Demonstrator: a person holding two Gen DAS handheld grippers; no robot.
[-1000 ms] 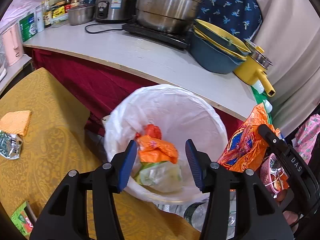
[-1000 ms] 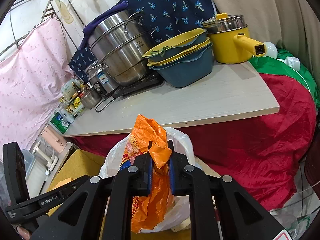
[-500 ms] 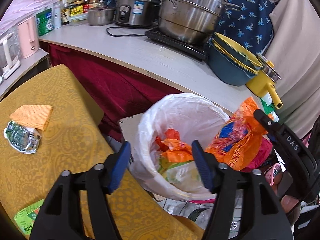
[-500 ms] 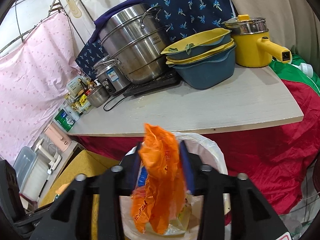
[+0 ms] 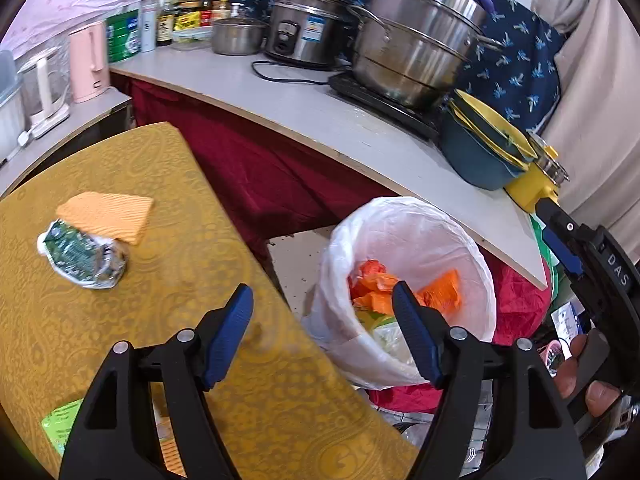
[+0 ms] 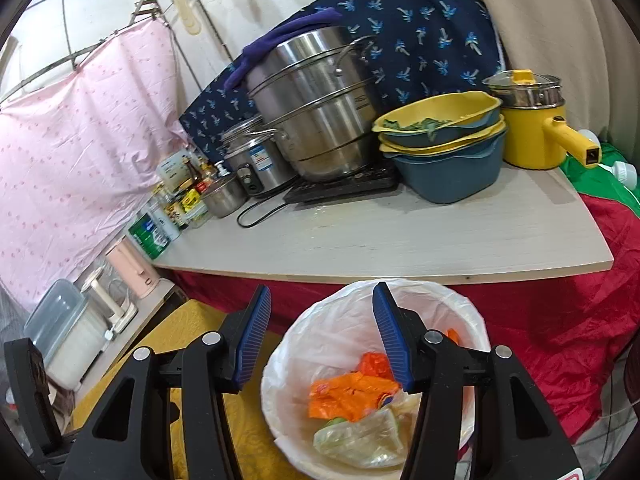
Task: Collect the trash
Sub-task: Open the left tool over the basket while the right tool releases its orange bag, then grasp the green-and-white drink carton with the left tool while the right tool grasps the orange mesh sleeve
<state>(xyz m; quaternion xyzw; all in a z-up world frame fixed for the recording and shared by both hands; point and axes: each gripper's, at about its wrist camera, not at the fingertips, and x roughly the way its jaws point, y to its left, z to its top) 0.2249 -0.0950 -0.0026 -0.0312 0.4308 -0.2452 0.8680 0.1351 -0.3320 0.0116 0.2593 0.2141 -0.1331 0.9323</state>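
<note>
Both your grippers gape wide, empty: left gripper (image 5: pixel 322 326), right gripper (image 6: pixel 320 336). Crumpled foil packet (image 5: pixel 82 254) sits far left on table (image 5: pixel 168 216); reaching risks nudging the bin (image 5: pixel 408 216).

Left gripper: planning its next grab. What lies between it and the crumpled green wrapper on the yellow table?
Only bare yellow tablecloth lies between the left gripper and the green wrapper, in the left wrist view.
</note>
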